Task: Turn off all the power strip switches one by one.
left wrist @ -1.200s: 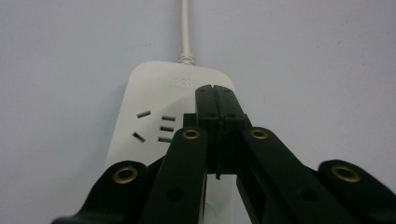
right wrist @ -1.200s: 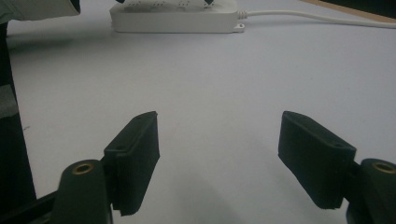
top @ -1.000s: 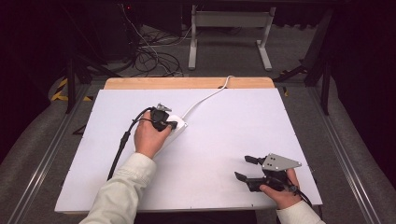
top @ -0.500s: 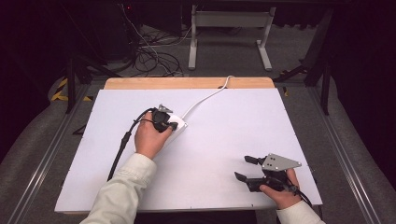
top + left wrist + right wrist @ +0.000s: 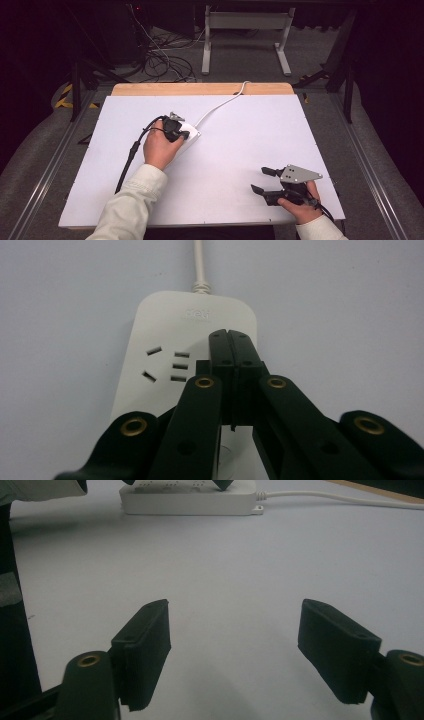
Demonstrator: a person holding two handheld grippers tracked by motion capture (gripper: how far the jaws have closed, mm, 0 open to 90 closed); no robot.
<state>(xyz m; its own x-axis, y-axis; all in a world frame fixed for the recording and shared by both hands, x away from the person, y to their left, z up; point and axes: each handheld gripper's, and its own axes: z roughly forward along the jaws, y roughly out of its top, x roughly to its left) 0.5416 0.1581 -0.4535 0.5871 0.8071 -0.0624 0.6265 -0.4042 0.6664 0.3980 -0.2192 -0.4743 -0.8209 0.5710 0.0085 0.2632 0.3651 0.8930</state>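
Dark room, white bench | power strip lies left of centre, long axis running away along its cord | my left tool clenched, tips over its top face | my right tool released, well apart, near edge.

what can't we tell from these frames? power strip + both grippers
- Power strip, left gripper view: near end hidden behind the shut left hand-held gripper; whether its tips touch the strip, unclear.
- High view: strip mostly covered by the left hand; sockets too small.
- Right gripper view: strip's top cut off by the upper edge.
- White cord: runs off the table's far edge; plug end hidden.
- Right hand-held gripper: open, empty.
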